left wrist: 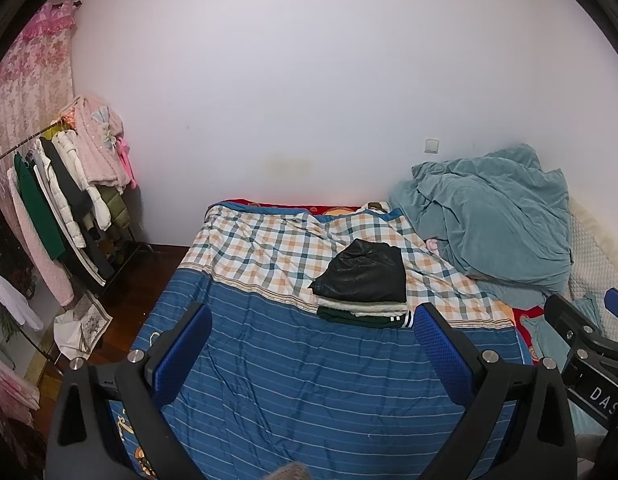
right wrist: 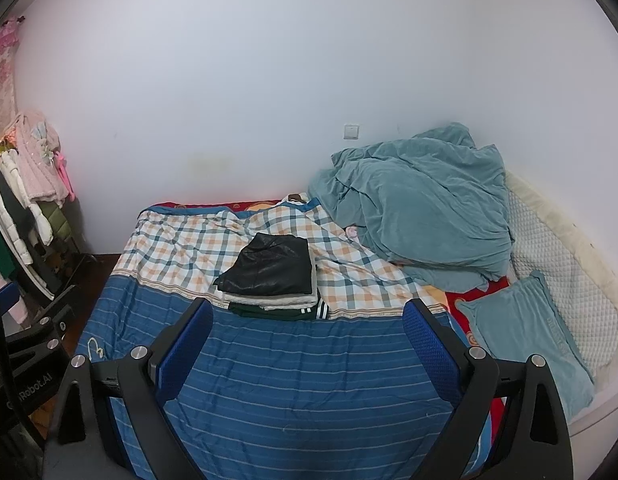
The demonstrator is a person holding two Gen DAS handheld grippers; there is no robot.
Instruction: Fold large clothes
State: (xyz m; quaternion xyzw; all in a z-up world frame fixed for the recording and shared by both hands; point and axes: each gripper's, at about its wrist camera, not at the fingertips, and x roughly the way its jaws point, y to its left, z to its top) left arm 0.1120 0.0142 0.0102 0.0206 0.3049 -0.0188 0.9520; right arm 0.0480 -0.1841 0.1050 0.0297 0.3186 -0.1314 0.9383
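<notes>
The left gripper (left wrist: 313,340) is held with its blue fingers (left wrist: 185,352) wide apart, and nothing is held between them. The right gripper (right wrist: 309,336) is spread wide too, with nothing in it. Both are held above the blue striped quilt (right wrist: 293,392). A stack of folded clothes (right wrist: 269,276) is seen at 12 o'clock, just past the fingertips, on the checked part. A teal blanket (right wrist: 425,200) is heaped at 2 o'clock. A clothes rack (left wrist: 65,196) is seen at 9 o'clock.

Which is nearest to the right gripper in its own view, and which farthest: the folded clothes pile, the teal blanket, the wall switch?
1. Folded clothes pile, just ahead of the right gripper, centre-left.
2. Teal blanket, farther back, right.
3. Wall switch, on the far wall.
</notes>
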